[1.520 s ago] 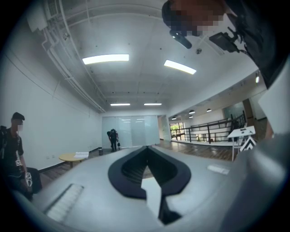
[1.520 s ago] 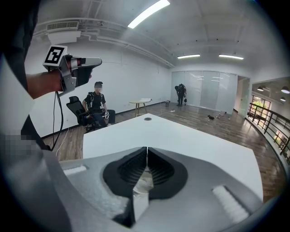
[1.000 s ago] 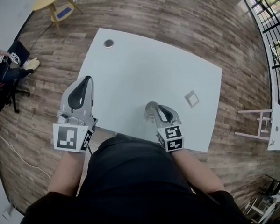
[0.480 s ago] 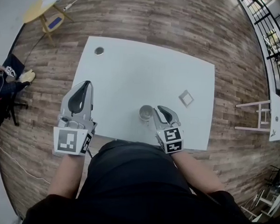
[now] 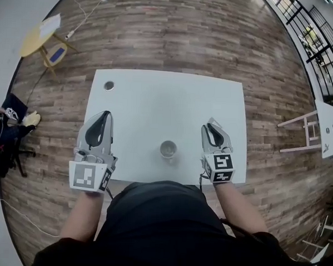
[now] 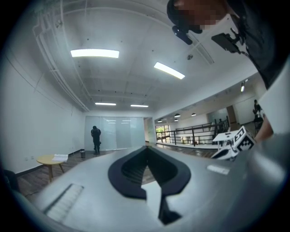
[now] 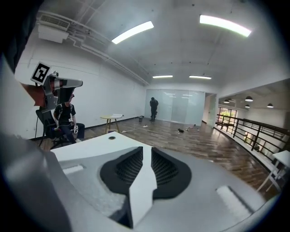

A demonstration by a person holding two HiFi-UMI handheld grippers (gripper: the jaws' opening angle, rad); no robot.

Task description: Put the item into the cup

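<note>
A small grey cup [image 5: 167,150] stands upright near the front edge of the white table [image 5: 157,101]; I cannot tell what is inside it. My right gripper [image 5: 211,123] hovers to the right of the cup, well apart from it. Its jaws are closing, with a narrow gap and nothing between them [image 7: 146,152]. My left gripper [image 5: 105,114] is over the table's left front part, jaws together and empty [image 6: 146,149]. The small square piece seen earlier on the table is hidden now, probably under the right gripper.
A round dark hole [image 5: 109,85] is in the table's far left corner. Wooden floor surrounds the table. A yellow side table [image 5: 46,37] stands at the far left, a person sits at the left edge, and a railing [image 5: 305,31] is at the far right.
My right gripper has left the cup's rim and moved to the right, away from it. The left gripper has hardly moved. The head view has shifted, so the whole table shows.
</note>
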